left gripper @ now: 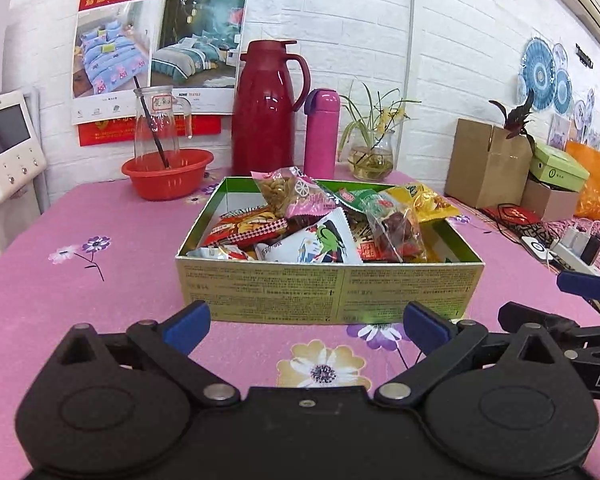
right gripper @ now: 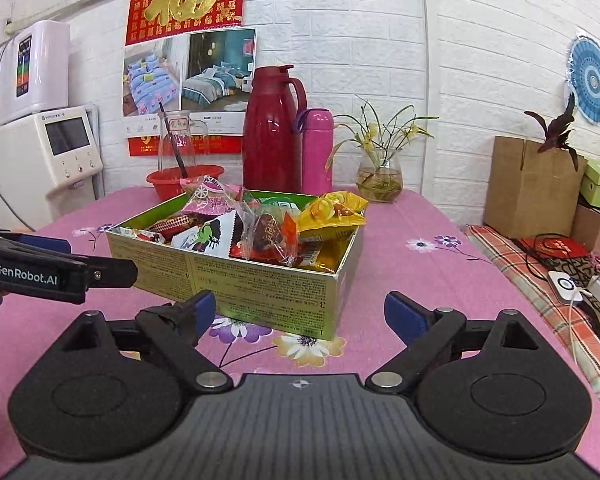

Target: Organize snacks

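**Hovering over a full snack box, both grippers empty**

Sitting near the middle of the pink flowered tablecloth (left gripper: 112,288), the open green box (left gripper: 328,290) holds every snack packet in view: a pink packet (left gripper: 296,196) leans at the back, a yellow packet (left gripper: 424,200) rests against the right wall, a white triangular packet (left gripper: 320,244) lies at the front, and a clear packet of dark sweets (left gripper: 400,236) sits beside it. No packet shows loose on the cloth.

The left gripper (left gripper: 306,322) faces the box's front wall, just short of it, jaws spread wide and holding nothing. The right gripper (right gripper: 300,312) is angled at the near right corner, likewise spread and empty.

Judging by this, gathering looks finished or sorting has not begun; which, the views do not say. A next pick would call for reaching over the front wall and pinching one crinkly wrapper without dragging its neighbours.

Behind stand a red basin (left gripper: 167,172), a red thermos jug (left gripper: 266,108) and a pink flask (left gripper: 321,132).
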The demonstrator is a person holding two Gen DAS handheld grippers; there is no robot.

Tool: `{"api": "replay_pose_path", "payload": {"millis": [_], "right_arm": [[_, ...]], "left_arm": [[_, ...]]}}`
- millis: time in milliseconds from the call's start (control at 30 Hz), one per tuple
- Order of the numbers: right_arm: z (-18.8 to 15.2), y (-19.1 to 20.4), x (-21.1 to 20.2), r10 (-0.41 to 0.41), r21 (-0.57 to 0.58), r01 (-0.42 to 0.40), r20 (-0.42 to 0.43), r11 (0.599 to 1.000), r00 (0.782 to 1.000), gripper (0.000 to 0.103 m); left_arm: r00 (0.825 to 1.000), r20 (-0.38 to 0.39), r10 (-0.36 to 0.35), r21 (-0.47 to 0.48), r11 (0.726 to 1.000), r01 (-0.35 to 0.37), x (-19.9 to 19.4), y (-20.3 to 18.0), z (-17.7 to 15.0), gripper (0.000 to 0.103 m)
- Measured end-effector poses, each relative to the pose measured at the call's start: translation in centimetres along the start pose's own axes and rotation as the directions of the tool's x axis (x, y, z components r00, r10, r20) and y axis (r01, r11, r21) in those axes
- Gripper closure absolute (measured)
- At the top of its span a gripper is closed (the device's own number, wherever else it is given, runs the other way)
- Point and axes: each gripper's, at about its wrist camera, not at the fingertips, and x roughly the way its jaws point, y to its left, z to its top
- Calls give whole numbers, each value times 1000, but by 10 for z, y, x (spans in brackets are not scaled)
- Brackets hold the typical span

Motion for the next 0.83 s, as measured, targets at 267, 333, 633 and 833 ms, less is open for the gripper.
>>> {"api": "replay_pose_path", "payload": {"millis": [267, 333, 633, 833], "right_arm": [[3, 6, -2, 5, -15, -5, 9, 1000, 1000, 0], [3, 9, -1, 8, -21, -7, 7, 1000, 1000, 0], [0, 12, 1, 7, -16, -7, -5, 1000, 1000, 0], [0, 12, 2, 9, -17, -9, -5, 1000, 1000, 0]], "left_arm": [[1000, -3, 27, -14, 1000, -27, -1, 10, -2, 0], [999, -5, 36, -17, 999, -36, -1, 11, -2, 0], [999, -12, 40, -26, 999, -40, 1, 15, -4, 0], [999, -19, 42, -28, 999, -42, 1, 15, -4, 0]]}}
